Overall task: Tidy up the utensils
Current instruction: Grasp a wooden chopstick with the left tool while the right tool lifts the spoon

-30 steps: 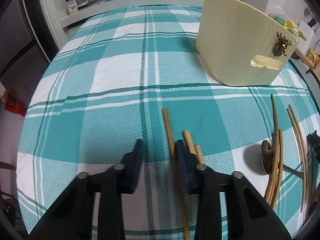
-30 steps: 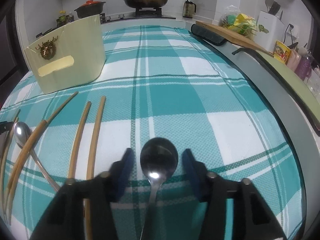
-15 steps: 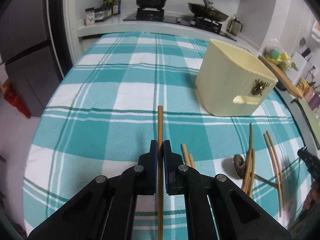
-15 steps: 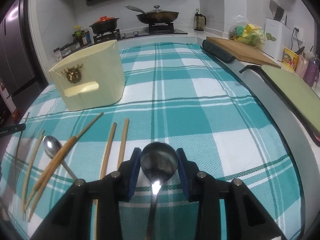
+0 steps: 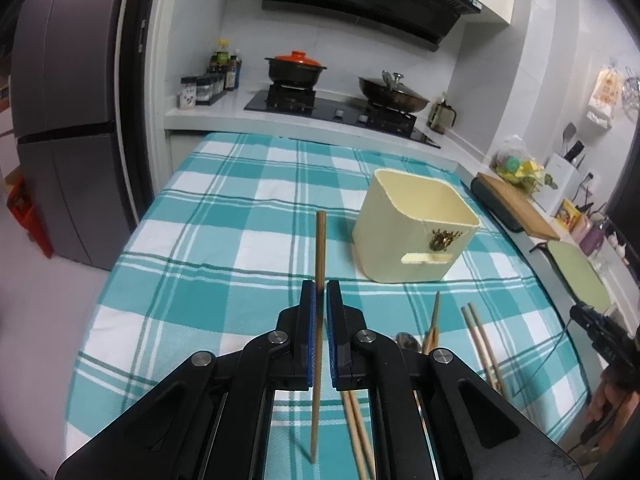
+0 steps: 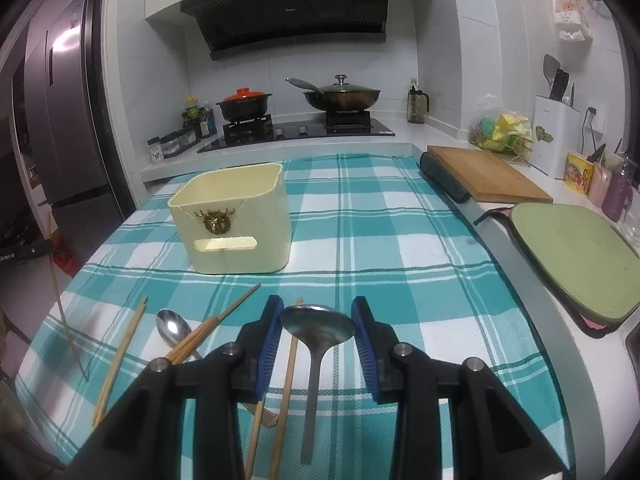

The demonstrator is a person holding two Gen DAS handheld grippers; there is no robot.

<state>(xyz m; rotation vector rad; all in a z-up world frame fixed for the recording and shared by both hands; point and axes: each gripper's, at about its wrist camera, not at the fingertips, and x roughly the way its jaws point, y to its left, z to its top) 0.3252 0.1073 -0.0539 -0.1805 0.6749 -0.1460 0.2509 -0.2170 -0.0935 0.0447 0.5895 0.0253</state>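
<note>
My left gripper (image 5: 319, 292) is shut on a dark wooden chopstick (image 5: 320, 248) and holds it lifted above the checked tablecloth (image 5: 224, 208). The cream utensil holder (image 5: 416, 228) stands ahead to the right. My right gripper (image 6: 318, 316) is shut on a metal spoon (image 6: 318, 326), gripping the bowl's edges and holding it raised over the cloth. The same holder (image 6: 236, 220) stands ahead to its left. Several chopsticks (image 6: 120, 356) and a second spoon (image 6: 172, 326) lie on the cloth below.
Loose chopsticks (image 5: 480, 340) lie right of my left gripper. A wooden cutting board (image 6: 488, 176) and a green mat (image 6: 576, 256) sit on the counter to the right. A stove with pots (image 6: 300, 120) is behind the table. A fridge (image 5: 68, 120) stands left.
Both grippers rose from the cloth, the left with the chopstick gripped, the right closing on the spoon and lifting it. The views now look higher over the table.
</note>
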